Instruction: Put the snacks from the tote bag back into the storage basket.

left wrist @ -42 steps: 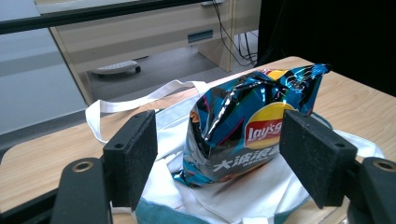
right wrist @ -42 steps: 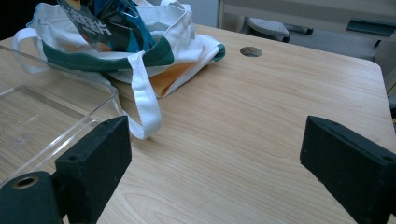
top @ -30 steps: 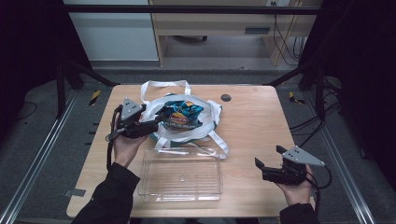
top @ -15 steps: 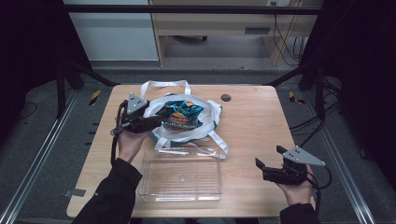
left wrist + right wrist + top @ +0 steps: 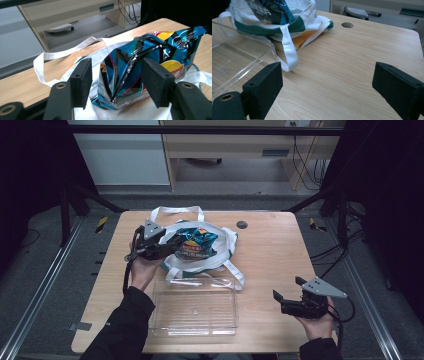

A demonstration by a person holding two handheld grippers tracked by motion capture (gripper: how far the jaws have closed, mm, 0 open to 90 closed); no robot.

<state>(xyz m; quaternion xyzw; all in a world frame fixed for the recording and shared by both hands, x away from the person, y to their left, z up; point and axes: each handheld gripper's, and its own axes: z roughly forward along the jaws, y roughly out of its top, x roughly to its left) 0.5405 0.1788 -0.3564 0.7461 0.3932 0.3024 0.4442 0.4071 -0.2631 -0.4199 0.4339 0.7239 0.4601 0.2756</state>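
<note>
Left gripper (image 5: 116,80): I had jaws closing around crinkled blue foil snack bag (image 5: 150,62), pads not yet pressing. Bag sat atop limp white cloth tote with green trim (image 5: 220,257), mid-table. Extraction judged barely begun; transfer to clear rigid plastic tray (image 5: 194,312) left. Right gripper (image 5: 325,87): my jaws released, idle over smooth wooden table (image 5: 352,50).

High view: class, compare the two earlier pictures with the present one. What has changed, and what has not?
The left hand-held gripper moved toward the snack bag in the white tote bag; its jaws have just been closing, now flanking the snack bag's end without clearly pressing it. The right hand-held gripper, clear tray and tote bag stayed put.
</note>
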